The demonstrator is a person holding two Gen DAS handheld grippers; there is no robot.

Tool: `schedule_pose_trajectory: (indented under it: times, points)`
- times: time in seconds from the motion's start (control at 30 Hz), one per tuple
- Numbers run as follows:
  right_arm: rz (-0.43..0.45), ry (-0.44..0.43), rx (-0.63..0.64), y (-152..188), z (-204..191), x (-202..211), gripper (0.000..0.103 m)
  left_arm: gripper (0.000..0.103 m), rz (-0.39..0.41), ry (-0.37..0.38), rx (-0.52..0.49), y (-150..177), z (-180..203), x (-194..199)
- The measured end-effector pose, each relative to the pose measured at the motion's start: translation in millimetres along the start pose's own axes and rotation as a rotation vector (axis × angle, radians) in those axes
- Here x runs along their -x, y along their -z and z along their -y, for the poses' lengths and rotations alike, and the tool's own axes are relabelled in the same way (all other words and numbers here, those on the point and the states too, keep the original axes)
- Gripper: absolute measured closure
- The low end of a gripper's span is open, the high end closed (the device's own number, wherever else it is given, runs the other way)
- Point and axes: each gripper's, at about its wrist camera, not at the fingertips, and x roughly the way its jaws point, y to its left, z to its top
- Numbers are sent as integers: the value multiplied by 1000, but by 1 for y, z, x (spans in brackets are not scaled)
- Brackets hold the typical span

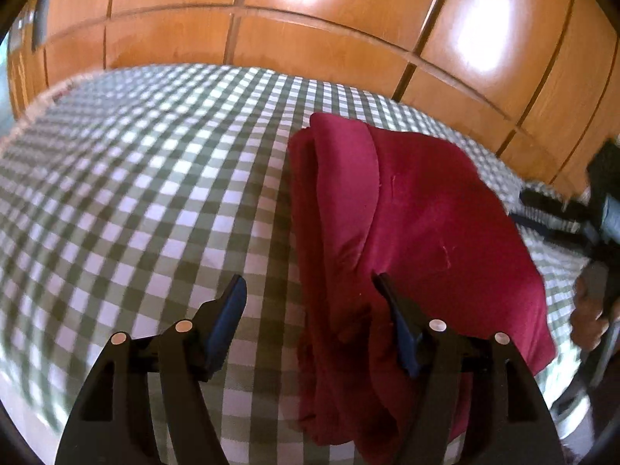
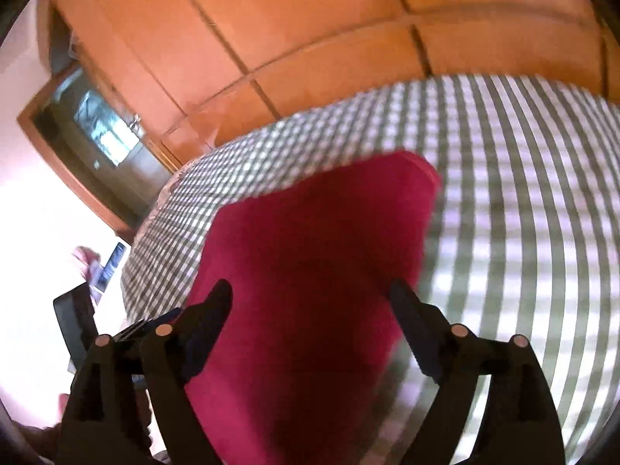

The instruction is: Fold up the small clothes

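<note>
A dark red garment (image 1: 418, 232) lies folded in layers on the green-and-white checked bedcover (image 1: 155, 178). My left gripper (image 1: 310, 286) is open above the garment's left edge, one finger over the cover and the other over the red cloth. In the right wrist view the same red garment (image 2: 310, 255) fills the middle, blurred. My right gripper (image 2: 310, 294) is open just above it and holds nothing. The right gripper and the hand that holds it also show at the right edge of the left wrist view (image 1: 596, 240).
Orange wooden wardrobe doors (image 1: 310, 19) stand behind the bed. The checked cover (image 2: 523, 213) stretches to the right of the garment. A doorway (image 2: 97, 131) and a white wall lie to the left, past the bed's edge.
</note>
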Motion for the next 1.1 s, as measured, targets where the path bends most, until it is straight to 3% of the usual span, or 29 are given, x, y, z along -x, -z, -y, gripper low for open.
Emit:
schedule_pose_trajectory:
  times: [0.13, 0.3, 0.37, 0.43, 0.53, 0.63, 0.77, 0.83, 0.97, 1.1]
  points:
    - [-73, -90, -87, 7, 18, -21, 20, 35, -34, 100, 78, 0, -14, -6]
    - [-132, -183, -145, 10, 23, -50, 23, 36, -37, 150, 105, 3, -17, -8]
    - [-124, -180, -139, 10, 21, -51, 31, 49, -46, 205, 127, 3, -20, -9]
    - [-104, -166, -120, 11, 16, -42, 48, 66, -61, 299, 153, 4, -20, -9]
    - [-58, -129, -56, 8, -1, -26, 58, 71, -52, 331, 125, 3, -6, -4]
    - [18, -104, -3, 5, -14, 2, 61, 73, -50, 379, 115, -5, 12, 0]
    - [139, -45, 8, 1, 5, 63, 62, 73, -75, 440, 35, -17, 61, -8]
    - [183, -4, -9, 1, 22, 89, 62, 73, -94, 486, -36, -28, 104, -20]
    - [274, 118, -100, 8, 80, 150, 62, 74, -135, 561, -175, -43, 196, -48]
    - [317, 233, -225, 23, 142, 188, 61, 74, -194, 580, -304, -43, 284, -81]
